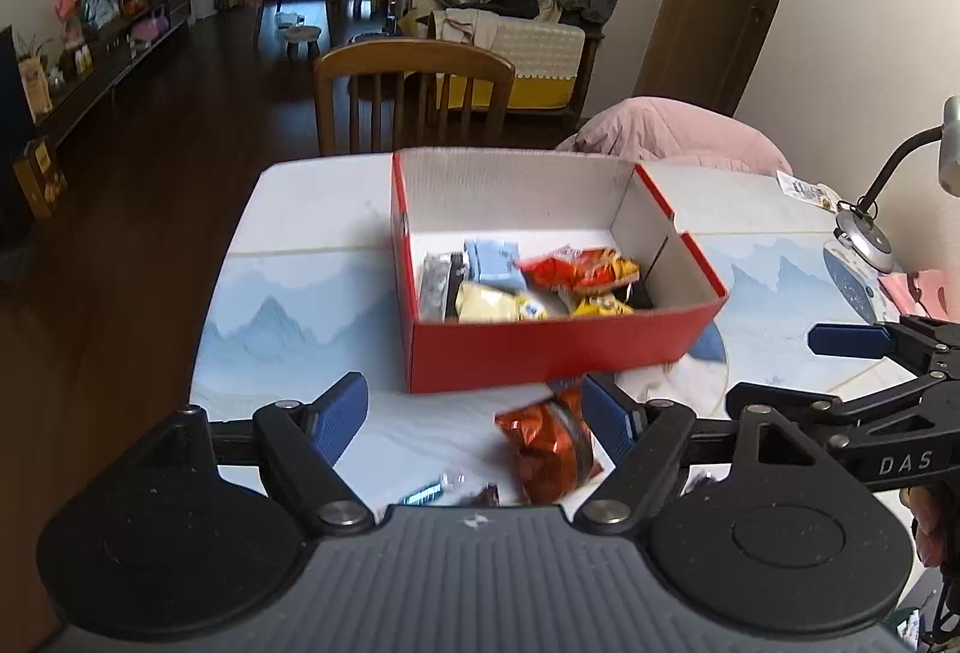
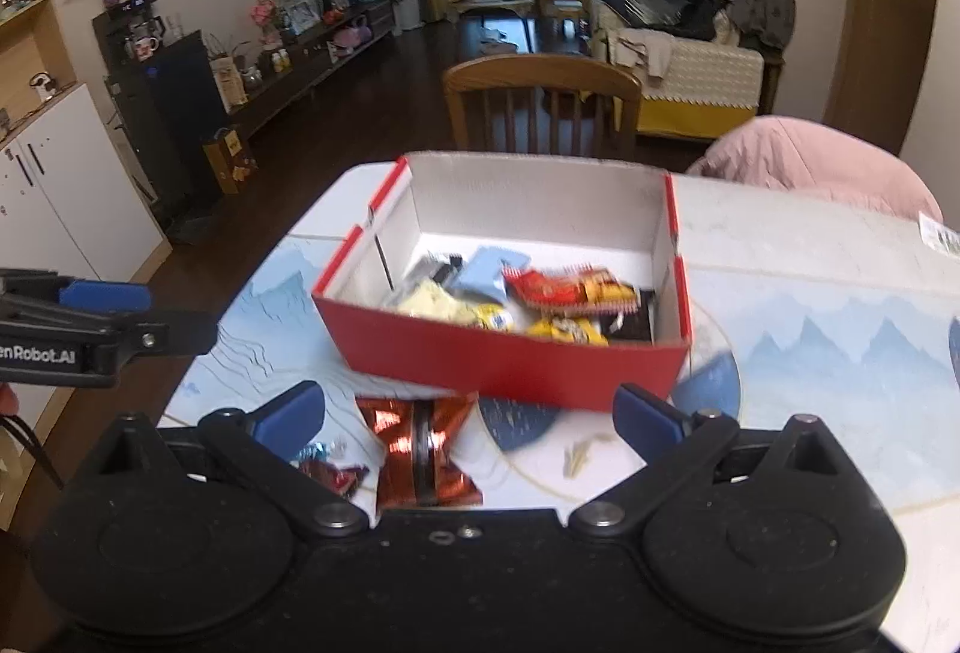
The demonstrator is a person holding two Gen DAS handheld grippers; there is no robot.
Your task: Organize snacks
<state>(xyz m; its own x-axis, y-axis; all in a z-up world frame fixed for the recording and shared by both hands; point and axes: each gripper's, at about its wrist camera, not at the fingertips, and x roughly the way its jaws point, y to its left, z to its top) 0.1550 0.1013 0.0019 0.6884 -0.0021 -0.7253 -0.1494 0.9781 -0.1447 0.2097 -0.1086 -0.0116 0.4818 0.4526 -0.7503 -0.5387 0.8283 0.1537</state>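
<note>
A red cardboard box with a white inside stands on the table and holds several snack packets. A shiny orange-red snack packet lies on the table just in front of the box. Small dark wrapped sweets lie beside it. My left gripper is open and empty, above the table with the orange packet near its right finger. My right gripper is open and empty, with the packet between its fingers but lower and to the left.
The table has a pale mountain-print cover. A wooden chair stands at its far side. A pink cushion sits at the far right. A desk lamp stands at the right edge. Small crumbs lie on the table.
</note>
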